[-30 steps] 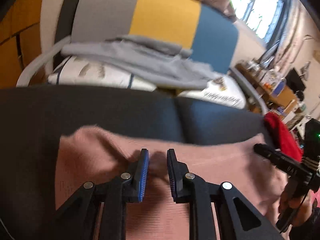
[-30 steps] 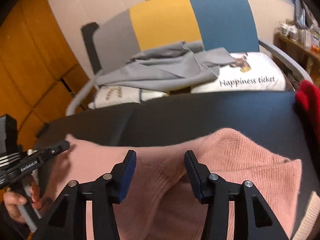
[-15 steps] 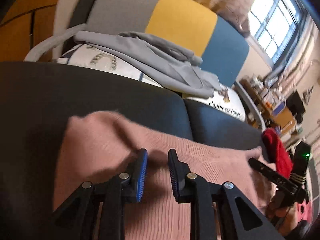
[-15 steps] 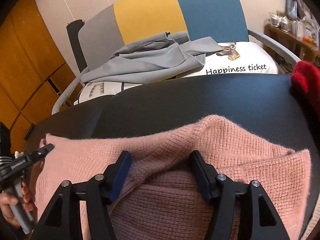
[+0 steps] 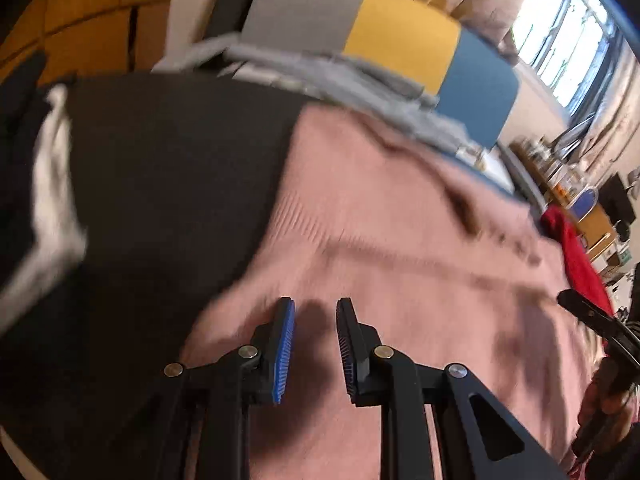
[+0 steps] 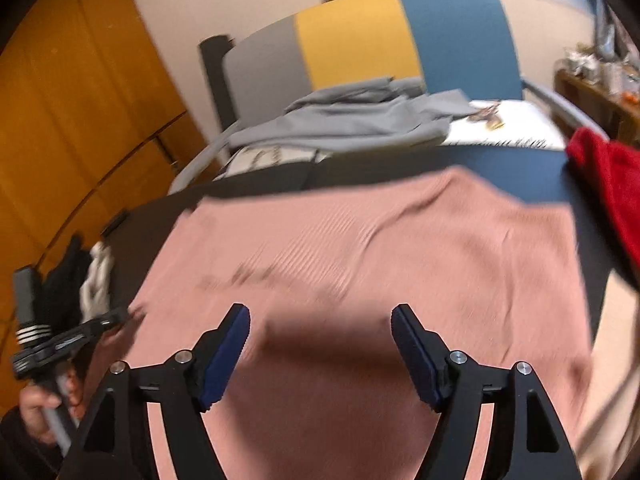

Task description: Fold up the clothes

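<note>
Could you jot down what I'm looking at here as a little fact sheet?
garment: pink sweater spread flat on a dark table
left claw: open a little, over the sweater, nothing between its fingers
right claw: wide open, over the sweater
nearby: red cloth at the table's right edge
behind: chair with a grey garment on it
sharpness: blurred

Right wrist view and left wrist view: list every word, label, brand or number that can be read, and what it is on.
None can be read as it stands.
White pillow: a line of dark print, smeared by motion blur, unreadable.
Left gripper body, seen from the right wrist view: a pale mark, too small and blurred to read.
Pink sweater, red garment, grey garment: no text visible.
</note>
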Available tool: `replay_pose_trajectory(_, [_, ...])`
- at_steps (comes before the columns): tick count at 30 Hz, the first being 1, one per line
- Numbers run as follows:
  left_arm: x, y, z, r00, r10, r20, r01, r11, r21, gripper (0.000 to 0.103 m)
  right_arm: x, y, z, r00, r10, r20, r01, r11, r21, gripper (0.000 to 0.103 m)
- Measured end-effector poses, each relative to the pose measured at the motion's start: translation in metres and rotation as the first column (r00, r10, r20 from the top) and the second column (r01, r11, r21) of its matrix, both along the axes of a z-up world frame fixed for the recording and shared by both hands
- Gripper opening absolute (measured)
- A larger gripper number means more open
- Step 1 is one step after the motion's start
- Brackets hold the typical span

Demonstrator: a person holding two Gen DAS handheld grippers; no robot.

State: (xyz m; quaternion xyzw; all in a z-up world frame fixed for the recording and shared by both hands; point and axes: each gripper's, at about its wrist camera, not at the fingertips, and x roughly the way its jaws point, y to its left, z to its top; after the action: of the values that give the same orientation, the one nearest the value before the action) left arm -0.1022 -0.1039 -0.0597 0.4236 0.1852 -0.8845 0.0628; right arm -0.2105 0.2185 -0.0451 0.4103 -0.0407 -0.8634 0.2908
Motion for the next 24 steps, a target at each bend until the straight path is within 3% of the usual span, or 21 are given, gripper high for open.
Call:
replay_pose_trajectory(4, [0.010,0.004,-0.011,1.000,-0.016,0.020,0.017,0.999,-0.035,0.021,0.026,-0.008,-0.031,0.998,0.007,0.058,-0.010,0.998,0.055,0.080])
replay_pose_trajectory(6, [0.007,0.002,-0.013,1.000,-0.013,0.015,0.014,0.999,-0.048,0.023,0.033,-0.011,-0.034,1.000,0.004,0.004,-0.004,0.997,0.078,0.082])
replay_pose_trajectory(10, [0.002,0.000,-0.013,1.000,0.000,0.002,0.000,0.997,-0.075,0.023,0.029,-0.030,-0.039,0.999,0.039,-0.021,-0.034,0.984,0.177,0.101])
replay_pose_trajectory(14, [0.009,0.004,-0.009,1.000,0.008,-0.006,-0.008,0.994,-0.105,0.023,0.030,-0.045,-0.043,0.997,0.055,-0.045,-0.041,0.960,0.276,0.103])
replay_pose_trajectory(19, [0.046,-0.002,0.010,0.999,-0.002,-0.048,-0.003,0.996,-0.095,0.023,0.028,-0.035,-0.036,0.998,0.050,-0.025,-0.043,0.974,0.221,0.103])
replay_pose_trajectory(24, [0.086,-0.019,0.007,1.000,0.003,-0.021,-0.004,0.998,-0.059,0.023,0.054,-0.003,-0.015,0.999,0.032,0.041,-0.033,0.999,0.031,0.103])
